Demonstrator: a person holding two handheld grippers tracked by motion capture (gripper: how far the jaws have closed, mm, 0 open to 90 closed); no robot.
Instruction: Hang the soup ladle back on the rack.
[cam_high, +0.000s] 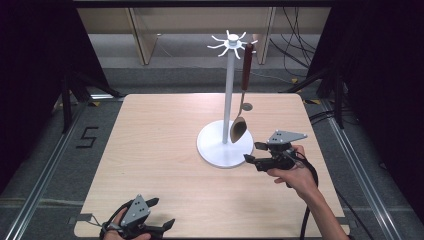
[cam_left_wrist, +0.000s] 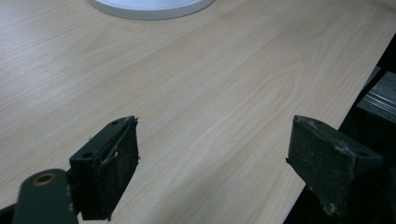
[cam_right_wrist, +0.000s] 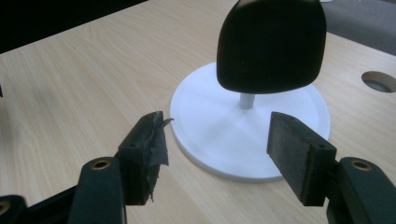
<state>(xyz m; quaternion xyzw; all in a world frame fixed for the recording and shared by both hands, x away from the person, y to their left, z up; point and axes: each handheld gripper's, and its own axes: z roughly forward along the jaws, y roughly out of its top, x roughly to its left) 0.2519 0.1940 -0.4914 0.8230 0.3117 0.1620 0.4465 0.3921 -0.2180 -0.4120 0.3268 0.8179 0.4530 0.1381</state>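
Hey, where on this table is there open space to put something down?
The table's whole left half is bare, from the stand base to the left edge. So is the near strip between the left gripper and right gripper. It's crowded on the right, around the base and hanging spoon.

High view above near table (cam_high: 165, 150) edge, facing 12 o'clock/down; both gripper views low, close, w/ shared white stand base (cam_high: 210, 150).

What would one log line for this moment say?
wooden spoon: hanging on white stand | right gripper: open beside spoon | left gripper: open, idle
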